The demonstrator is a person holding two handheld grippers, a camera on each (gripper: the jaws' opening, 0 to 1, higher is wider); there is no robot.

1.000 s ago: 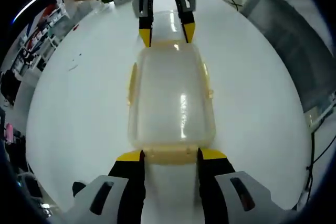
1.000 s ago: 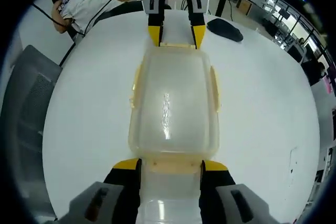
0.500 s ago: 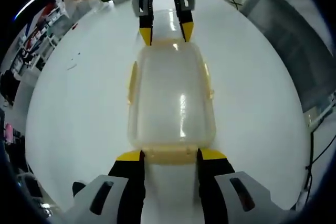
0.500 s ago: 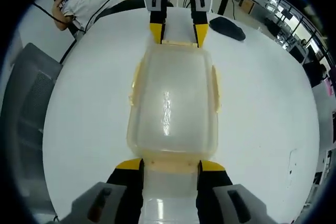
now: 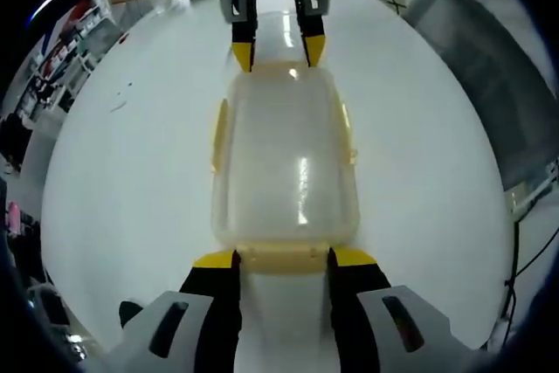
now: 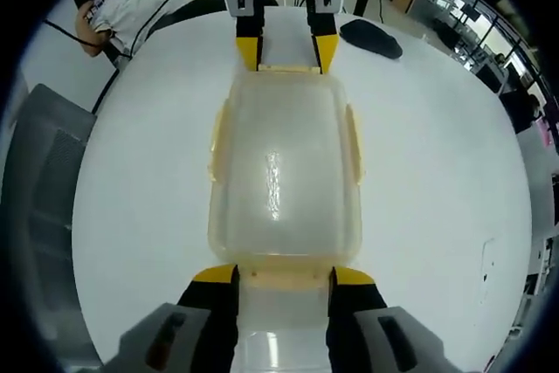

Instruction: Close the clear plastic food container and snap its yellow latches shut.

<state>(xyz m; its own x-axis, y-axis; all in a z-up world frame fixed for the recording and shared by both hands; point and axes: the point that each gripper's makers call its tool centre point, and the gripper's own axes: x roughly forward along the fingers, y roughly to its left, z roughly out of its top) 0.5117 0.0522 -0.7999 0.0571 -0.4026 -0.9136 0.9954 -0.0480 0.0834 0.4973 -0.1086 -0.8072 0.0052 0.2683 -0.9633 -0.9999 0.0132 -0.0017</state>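
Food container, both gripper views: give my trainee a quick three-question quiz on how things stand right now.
1. True or false: the lid lies on the clear food container.
2. Where does the left gripper sit? A) at an end latch B) at a side latch C) off the table
3. What colour is the table?

Key: 1 true; 2 A; 3 white.

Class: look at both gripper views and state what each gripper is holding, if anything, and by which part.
Each gripper straddles one end latch of the clear container: the left gripper the near latch, the right gripper the opposite latch. Whether either grips cannot be told.
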